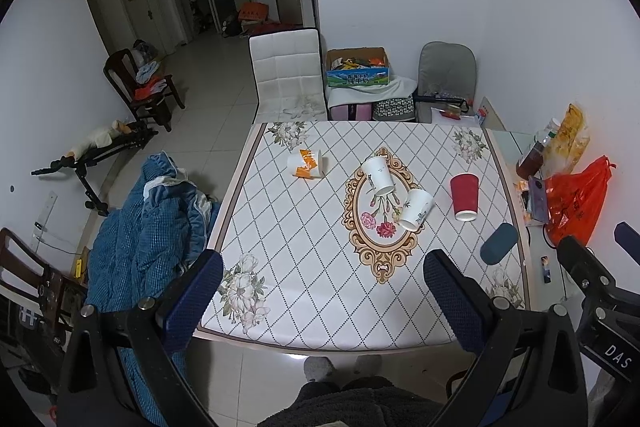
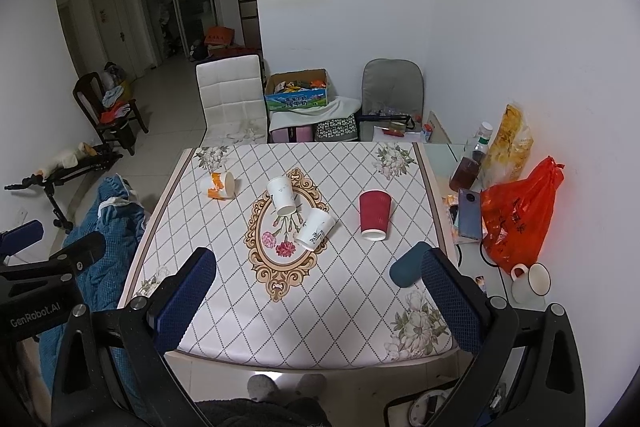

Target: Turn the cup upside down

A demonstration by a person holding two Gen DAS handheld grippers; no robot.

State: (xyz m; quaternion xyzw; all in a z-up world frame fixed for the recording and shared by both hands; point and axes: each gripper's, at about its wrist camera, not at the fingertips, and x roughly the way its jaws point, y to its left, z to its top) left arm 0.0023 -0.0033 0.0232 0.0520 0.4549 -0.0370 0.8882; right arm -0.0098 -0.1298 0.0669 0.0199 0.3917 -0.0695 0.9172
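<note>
Several paper cups lie on their sides on the patterned tablecloth [image 1: 304, 267]: an orange-and-white cup [image 1: 305, 163] [image 2: 218, 185] at the far left, two white cups [image 1: 378, 175] [image 1: 416, 209] touching near the oval motif [image 2: 282, 195] [image 2: 315, 229], and a red cup [image 1: 465, 195] [image 2: 374, 214] to the right. My left gripper [image 1: 324, 301] is open and empty, held above the table's near edge. My right gripper [image 2: 318, 301] is open and empty, also above the near edge. Both are well short of the cups.
A dark teal case [image 1: 498, 243] [image 2: 408, 269] lies near the right front corner. An orange bag [image 2: 520, 215], phone [image 2: 468, 215], bottles [image 2: 466, 171] and a white mug [image 2: 530, 281] crowd the right side strip. Chairs [image 1: 288, 75] stand behind the table; a blue quilt [image 1: 140, 227] lies at the left.
</note>
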